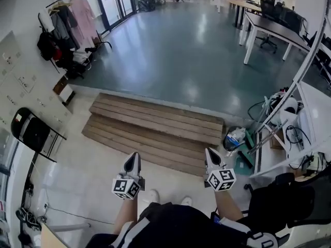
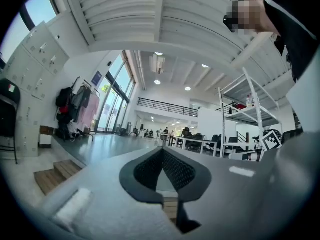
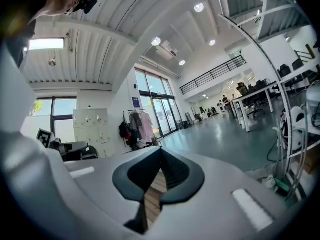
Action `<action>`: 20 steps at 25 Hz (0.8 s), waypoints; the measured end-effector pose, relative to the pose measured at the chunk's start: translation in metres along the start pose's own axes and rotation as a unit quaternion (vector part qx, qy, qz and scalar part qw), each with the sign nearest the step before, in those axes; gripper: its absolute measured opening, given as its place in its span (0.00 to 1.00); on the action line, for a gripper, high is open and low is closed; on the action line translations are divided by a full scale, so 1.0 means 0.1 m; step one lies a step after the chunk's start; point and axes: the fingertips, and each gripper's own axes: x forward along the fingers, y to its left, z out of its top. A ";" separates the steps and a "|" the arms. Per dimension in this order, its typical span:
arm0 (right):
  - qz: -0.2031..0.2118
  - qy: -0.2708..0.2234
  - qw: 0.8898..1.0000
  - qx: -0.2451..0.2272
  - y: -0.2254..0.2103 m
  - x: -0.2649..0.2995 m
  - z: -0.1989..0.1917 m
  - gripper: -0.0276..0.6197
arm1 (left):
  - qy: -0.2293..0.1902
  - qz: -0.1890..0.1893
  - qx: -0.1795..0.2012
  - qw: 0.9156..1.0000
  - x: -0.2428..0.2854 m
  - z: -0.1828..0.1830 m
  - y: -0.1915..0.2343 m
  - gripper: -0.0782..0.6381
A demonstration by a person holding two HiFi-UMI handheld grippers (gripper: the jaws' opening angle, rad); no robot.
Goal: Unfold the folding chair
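The folding chair point(image 1: 31, 132) is black and still folded flat, leaning against the white lockers point(image 1: 20, 84) at the left. In the left gripper view the chair point(image 2: 7, 115) shows at the far left edge. My left gripper point(image 1: 135, 158) is held out in front of my body, well to the right of the chair, jaws shut and empty. My right gripper point(image 1: 209, 154) is beside it, also shut on nothing. Both point level across the room. In their own views the left gripper point(image 2: 162, 151) and right gripper point(image 3: 161, 151) have their pads closed together.
Low wooden steps point(image 1: 155, 124) lie just ahead of the grippers. A clothes rack point(image 1: 64, 22) stands far left, desks point(image 1: 271, 27) at the back right. A metal shelf frame point(image 1: 292, 99), a bin point(image 1: 235, 138) and a black office chair point(image 1: 284, 203) crowd the right side.
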 end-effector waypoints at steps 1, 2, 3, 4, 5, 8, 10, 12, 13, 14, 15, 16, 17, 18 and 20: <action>0.013 0.003 1.000 0.003 0.08 0.04 -0.01 0.05 | -0.006 0.013 0.000 1.000 -0.08 0.05 0.04 0.11; 0.025 0.005 1.000 0.004 0.17 0.08 -0.02 0.05 | -0.011 0.025 0.000 1.000 -0.18 0.10 0.09 0.11; 0.036 0.006 0.999 0.004 0.27 0.12 -0.02 0.05 | -0.014 0.035 0.001 0.999 -0.27 0.13 0.15 0.11; 0.046 0.006 0.999 0.004 0.37 0.15 -0.02 0.05 | -0.015 0.044 0.005 0.999 -0.36 0.15 0.20 0.11; 0.054 0.006 0.999 0.005 0.45 0.18 0.00 0.05 | -0.015 0.051 0.011 0.999 -0.44 0.17 0.24 0.11; 0.072 0.001 0.997 0.005 0.71 0.25 0.04 0.05 | -0.022 0.067 0.025 0.997 -0.64 0.26 0.42 0.11; 0.079 0.003 0.997 0.001 0.86 0.28 0.05 0.05 | -0.032 0.079 0.024 0.996 -0.77 0.34 0.54 0.11; 0.085 0.005 0.996 0.001 1.00 0.31 0.05 0.05 | -0.045 0.090 0.021 0.995 -0.91 0.43 0.67 0.11; 0.089 0.004 0.996 -0.001 1.08 0.34 0.06 0.05 | -0.053 0.094 0.021 0.994 -0.98 0.49 0.73 0.11; 0.092 0.003 0.996 -0.005 1.16 0.37 0.07 0.05 | -0.060 0.098 0.020 0.993 -1.05 0.54 0.80 0.11; 0.096 0.002 0.995 -0.008 1.25 0.42 0.09 0.05 | -0.065 0.102 0.021 0.992 -1.12 0.58 0.87 0.11; 0.100 0.002 0.995 -0.011 1.36 0.49 0.09 0.05 | -0.069 0.108 0.022 0.992 -1.19 0.61 0.94 0.11; 0.106 0.002 0.994 -0.014 1.47 0.56 0.09 0.05 | -0.071 0.115 0.023 0.991 -1.29 0.64 1.02 0.11; 0.113 0.004 0.993 -0.016 1.61 0.63 0.07 0.05 | -0.073 0.123 0.025 0.989 -1.39 0.67 1.11 0.11; 0.140 0.011 0.990 -0.025 1.91 0.75 0.02 0.05 | -0.076 0.145 0.026 0.986 -1.63 0.71 1.28 0.11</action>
